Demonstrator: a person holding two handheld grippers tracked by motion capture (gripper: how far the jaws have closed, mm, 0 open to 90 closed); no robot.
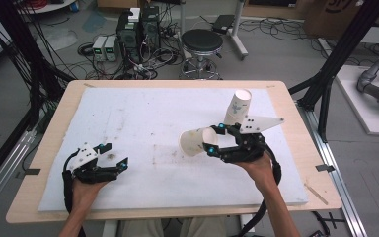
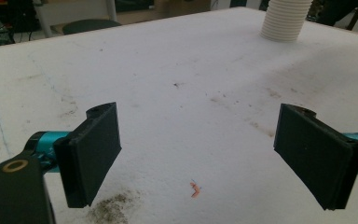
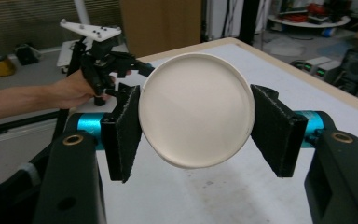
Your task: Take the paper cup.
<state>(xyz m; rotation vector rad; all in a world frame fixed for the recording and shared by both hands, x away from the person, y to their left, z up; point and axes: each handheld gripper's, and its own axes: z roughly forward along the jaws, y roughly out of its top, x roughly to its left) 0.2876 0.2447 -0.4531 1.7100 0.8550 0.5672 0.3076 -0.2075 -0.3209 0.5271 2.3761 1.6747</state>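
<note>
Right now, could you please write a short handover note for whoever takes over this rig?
Right gripper: shut on a white paper cup, held on its side above the white foam mat; in the right gripper view its round base faces the camera between the jaws.
Left gripper: open, holding nothing, low over the mat's near-left part.
Stack of paper cups: stands on the mat, just beyond the right gripper.
Done: one cup is in hand.
Left: probably to set that cup down or add it to the stack; the left gripper is free to help.
</note>
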